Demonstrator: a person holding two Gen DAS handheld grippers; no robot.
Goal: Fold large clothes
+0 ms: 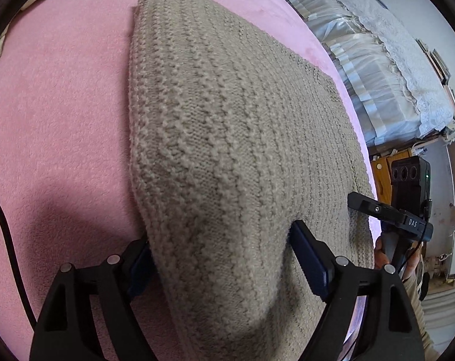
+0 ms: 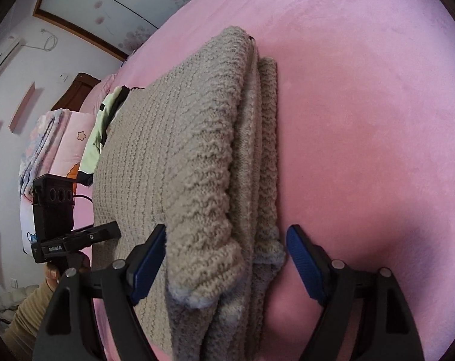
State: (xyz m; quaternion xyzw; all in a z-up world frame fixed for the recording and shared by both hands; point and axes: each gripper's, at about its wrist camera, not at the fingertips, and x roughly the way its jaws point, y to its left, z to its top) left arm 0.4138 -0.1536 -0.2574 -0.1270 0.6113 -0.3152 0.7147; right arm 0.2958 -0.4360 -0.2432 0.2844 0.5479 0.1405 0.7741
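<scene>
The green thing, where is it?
In the right wrist view, the green cloth lies at the left, behind the folded beige sweater on the pink blanket, beside pink bedding.

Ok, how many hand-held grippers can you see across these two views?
2. The left hand-held gripper straddles the beige knit sweater at its near left edge; the right hand-held gripper straddles its stacked folds at the near right edge. Both stand open.

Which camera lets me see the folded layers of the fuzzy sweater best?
The right wrist view: the sweater shows its stacked folded edges side-on, layered on the pink blanket. The left wrist view shows only its flat knitted top, hiding the layers.
</scene>
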